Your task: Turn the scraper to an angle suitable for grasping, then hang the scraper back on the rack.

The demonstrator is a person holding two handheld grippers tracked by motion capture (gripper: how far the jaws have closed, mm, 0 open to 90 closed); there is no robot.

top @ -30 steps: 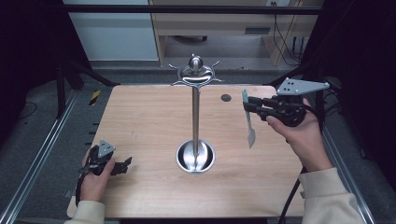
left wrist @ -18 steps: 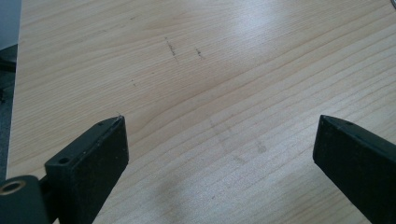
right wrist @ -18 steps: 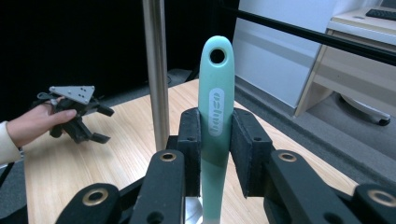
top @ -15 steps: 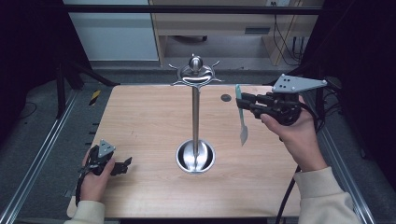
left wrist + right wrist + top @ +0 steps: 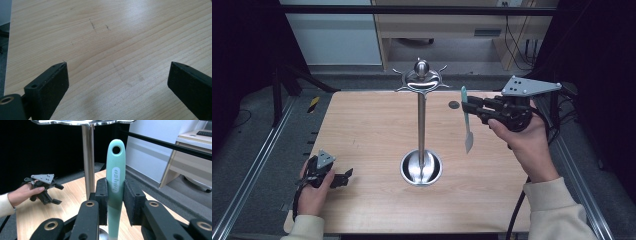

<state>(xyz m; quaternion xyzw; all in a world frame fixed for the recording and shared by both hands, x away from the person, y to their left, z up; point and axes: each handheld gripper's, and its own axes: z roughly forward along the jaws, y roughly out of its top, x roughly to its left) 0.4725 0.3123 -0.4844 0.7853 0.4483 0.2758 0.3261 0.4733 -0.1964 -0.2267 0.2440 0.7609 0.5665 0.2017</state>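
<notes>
Holding a knife upright in the right gripper, jaws pinching the teal handle mid-length, hang hole on top, blade pointing down over the table. The knife's long axis runs vertical, parallel to the rack pole. The rack's hook crown lies to the knife's left, slightly higher than the hole. Right hand is the nearer; likely next move is up and leftward to a hook. Left gripper rests at the near-left table edge, jaws spread, empty.

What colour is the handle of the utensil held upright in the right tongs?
Mint green, on the plastic-handled utensil; the right gripper view shows it best.
</notes>
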